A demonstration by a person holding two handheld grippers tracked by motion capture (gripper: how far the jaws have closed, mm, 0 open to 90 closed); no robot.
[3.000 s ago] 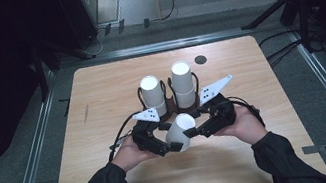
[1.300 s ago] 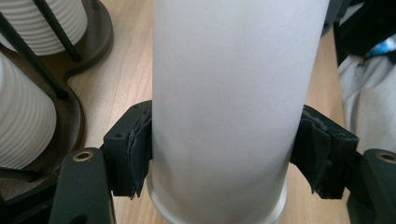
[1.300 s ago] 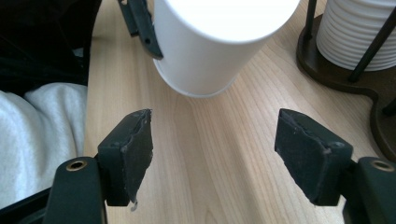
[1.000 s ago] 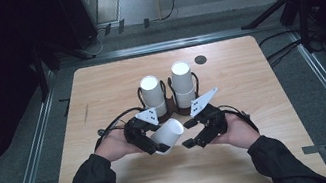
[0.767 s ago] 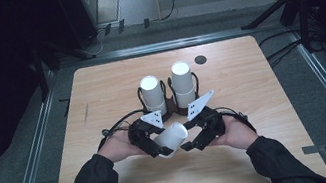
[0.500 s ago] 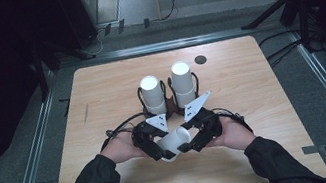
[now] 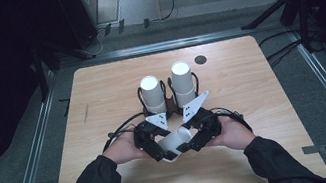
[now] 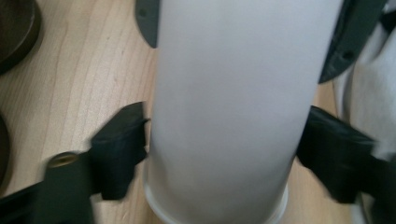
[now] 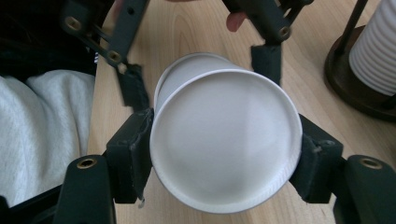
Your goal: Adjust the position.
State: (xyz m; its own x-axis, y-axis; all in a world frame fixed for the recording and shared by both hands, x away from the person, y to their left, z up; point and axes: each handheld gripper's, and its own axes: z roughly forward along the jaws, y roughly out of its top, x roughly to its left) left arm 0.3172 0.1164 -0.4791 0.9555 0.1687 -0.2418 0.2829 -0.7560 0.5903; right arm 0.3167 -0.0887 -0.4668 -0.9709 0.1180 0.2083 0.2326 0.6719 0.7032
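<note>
A white paper cup (image 7: pixel 177 139) lies on its side just above the table's front middle, between both grippers. My right gripper (image 7: pixel 192 142) has just been closing. In the right gripper view its pads (image 9: pixel 133 154) press both sides of the cup's base (image 9: pixel 224 140), which faces the camera. My left gripper (image 7: pixel 163 152) reaches in from the left around the rim end, and its jaws have just been opening. In the left gripper view the cup wall (image 8: pixel 233 93) sits between its pads (image 8: pixel 121 149), which stand at the sides without squeezing.
Two stacks of white cups (image 7: pixel 152 93) (image 7: pixel 182 80) stand in dark wire holders behind the hands. A ribbed stack (image 9: pixel 376 51) on its round base (image 9: pixel 355 88) is close on the right. A small dark disc (image 7: pixel 200 59) lies farther back on the wooden table (image 7: pixel 100 92).
The right hand has come in leftward and its jaws have shut on the cup's base. Both hands drew together near the front middle. The left jaws have eased apart.
</note>
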